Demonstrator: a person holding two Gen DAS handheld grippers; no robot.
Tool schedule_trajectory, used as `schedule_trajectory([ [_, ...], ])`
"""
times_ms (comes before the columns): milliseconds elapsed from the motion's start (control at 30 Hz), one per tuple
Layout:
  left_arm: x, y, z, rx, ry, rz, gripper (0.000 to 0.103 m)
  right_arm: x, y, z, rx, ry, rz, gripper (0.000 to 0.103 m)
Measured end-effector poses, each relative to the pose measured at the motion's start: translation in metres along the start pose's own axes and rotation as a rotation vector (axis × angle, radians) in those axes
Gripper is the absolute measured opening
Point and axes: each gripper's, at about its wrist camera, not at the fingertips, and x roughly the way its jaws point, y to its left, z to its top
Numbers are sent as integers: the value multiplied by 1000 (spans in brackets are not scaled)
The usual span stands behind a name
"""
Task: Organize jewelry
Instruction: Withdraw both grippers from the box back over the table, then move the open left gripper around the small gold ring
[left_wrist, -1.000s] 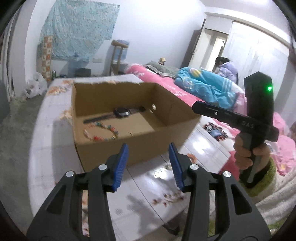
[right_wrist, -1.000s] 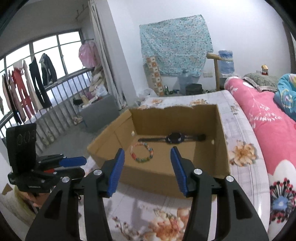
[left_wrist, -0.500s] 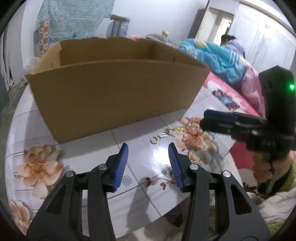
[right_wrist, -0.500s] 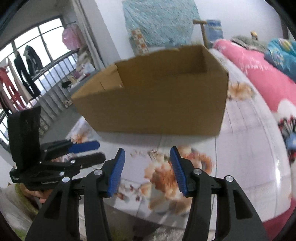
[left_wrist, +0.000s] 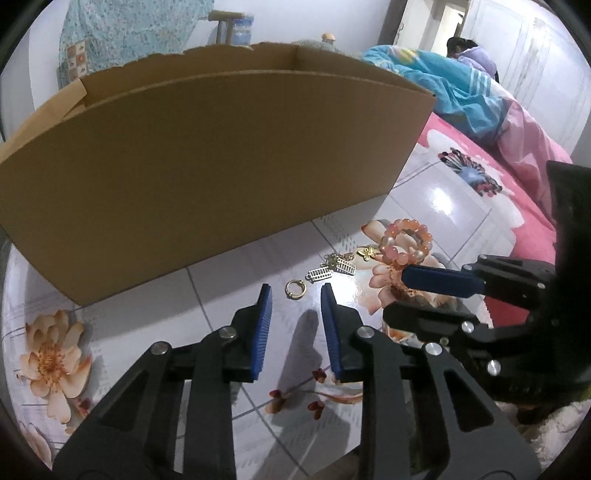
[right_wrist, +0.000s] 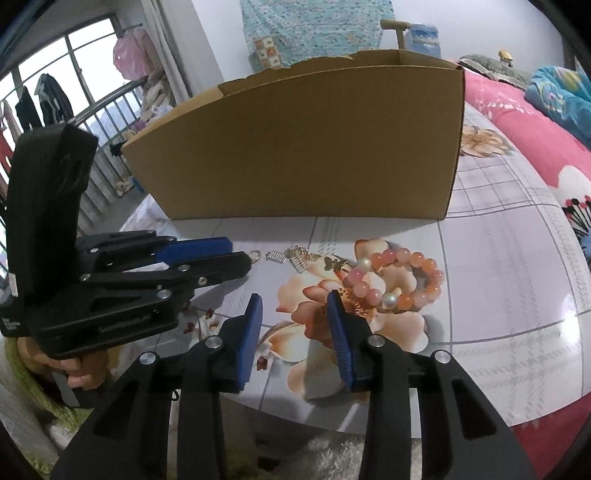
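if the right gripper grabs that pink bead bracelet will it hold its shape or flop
The pink bead bracelet is separate round beads strung in a loop, so it will probably sag once lifted. The glossy beads may slip between the pads. On the shiny tablecloth, a push likely slides it.

Dim, cool indoor light in both fisheye views, brightest at the barred window (right_wrist: 55, 74) left of the cardboard box (right_wrist: 306, 147). White glare patches on the glossy tabletop (left_wrist: 439, 199) right of the box. Soft, diffuse shadows under the box's front wall and below the left gripper (left_wrist: 295, 291). Strong barrel distortion, bending the box's top edge, with black vignette in all 4 corners. Slightly soft throughout; background mildly hazy.
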Motion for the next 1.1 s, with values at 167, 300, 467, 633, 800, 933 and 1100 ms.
schedule_trajectory([
  [167, 8, -5, 3, 23, 2, 19, 21, 2, 2, -3, -11, -3, -1, 35],
  [300, 12, -11, 6, 51, 2, 39, 18, 3, 4, -5, -23, -6, 2, 35],
  [467, 13, -18, 6, 120, 5, 79, 15, 3, 11, -8, -35, -9, 6, 35],
  [633, 14, -21, 8, 145, 7, 99, 10, 3, 14, -9, -32, -10, 9, 35],
  [800, 14, -23, 7, 161, 4, 102, 10, 2, 12, -9, -30, -12, 7, 35],
  [933, 12, -22, 5, 149, 4, 94, 10, 1, 11, -8, -29, -18, 6, 35],
  [1100, 6, -13, 2, 124, 1, 105, 0, -4, 10, -6, -44, -31, 6, 35],
])
